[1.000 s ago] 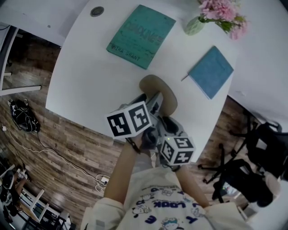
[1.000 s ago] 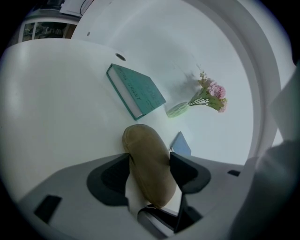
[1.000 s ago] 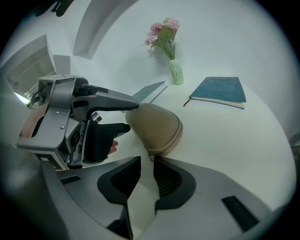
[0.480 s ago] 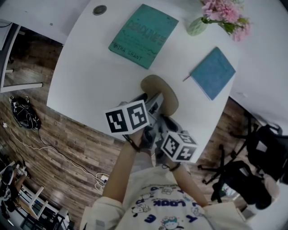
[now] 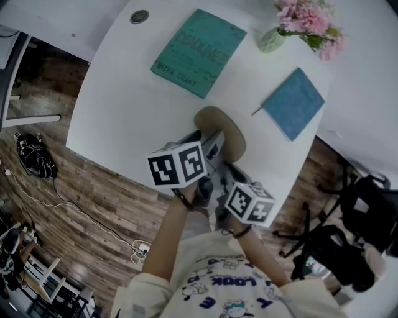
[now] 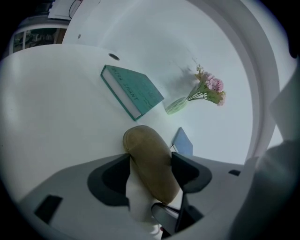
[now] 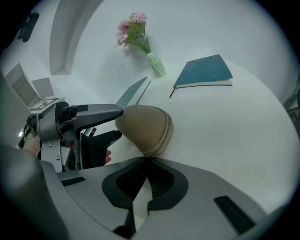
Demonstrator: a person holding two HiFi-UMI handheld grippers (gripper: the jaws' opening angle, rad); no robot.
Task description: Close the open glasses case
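A tan glasses case [image 5: 222,126] lies closed on the white table [image 5: 124,105], its seam showing along the near rim [image 7: 159,140]. My left gripper [image 5: 211,146] straddles the case [image 6: 152,164]. Its pads [image 6: 180,164] rest against the case's sides while the jaws ease open. My right gripper [image 5: 229,172] is shut, and its tips [image 7: 143,160] meet at the case's near edge. Whether they pinch anything thin there, I cannot tell. In the left gripper view, the left gripper [image 6: 150,158] points down over the case.
A teal book [image 5: 199,53] lies at the back, with a blue notebook [image 5: 293,102] to its right. A vase of pink flowers [image 5: 272,38] stands beyond them, and a round grommet [image 5: 138,17] is at the far left. The table's near edge is just under my hands. A black chair [image 5: 367,208] stands on the right.
The right gripper's marker cube has rolled and shifted slightly right. The left gripper and the case stay in place.
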